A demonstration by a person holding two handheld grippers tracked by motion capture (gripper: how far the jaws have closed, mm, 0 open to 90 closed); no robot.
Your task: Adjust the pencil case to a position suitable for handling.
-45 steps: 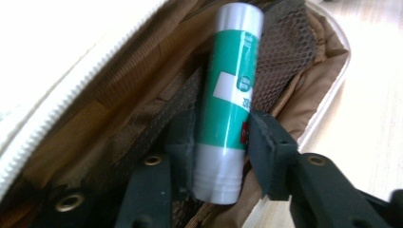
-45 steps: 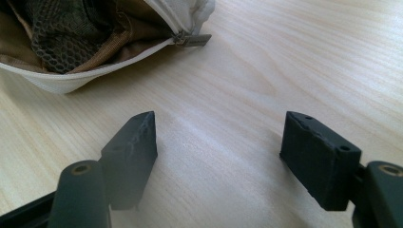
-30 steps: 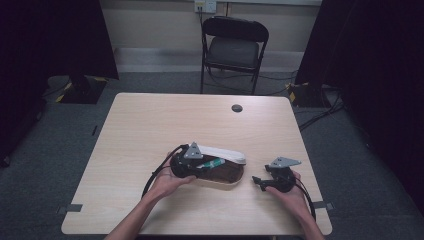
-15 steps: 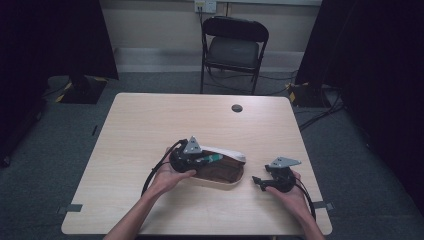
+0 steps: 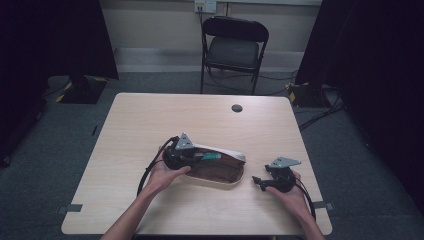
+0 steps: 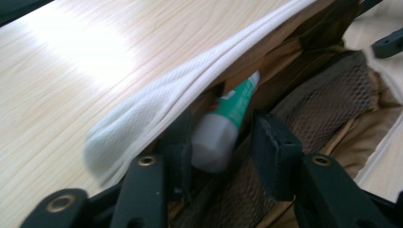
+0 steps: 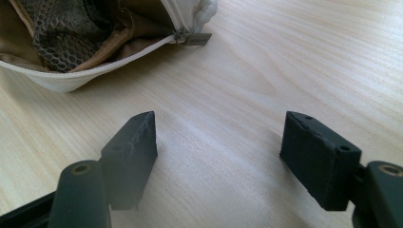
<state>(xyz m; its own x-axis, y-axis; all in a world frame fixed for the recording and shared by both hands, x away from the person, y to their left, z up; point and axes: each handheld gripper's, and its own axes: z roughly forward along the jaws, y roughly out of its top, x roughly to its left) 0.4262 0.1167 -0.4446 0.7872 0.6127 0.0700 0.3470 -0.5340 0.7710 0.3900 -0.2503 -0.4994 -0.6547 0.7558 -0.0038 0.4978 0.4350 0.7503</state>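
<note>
Moved: left claw [image 6: 216, 152] has just been opening, its pads easing off the green-and-white tube [image 6: 225, 128], now tucked inside the pouch [image 5: 220, 170] on the surface [image 5: 150, 120].
Right claw [image 7: 218, 156]: open, empty, beside the pouch.
Left: withdraw, zip shut.

light: dim room, lit table [image 5: 150, 125] | glare: tabletop, left gripper view | blur: close foreground

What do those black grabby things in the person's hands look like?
Each tool, left and right, is black, with two blocky jaws, brass-coloured rivets at the jaw bases and a grey three-cornered plate on top. A black cable trails from each. The person's forearms are bare, no sleeves.
</note>
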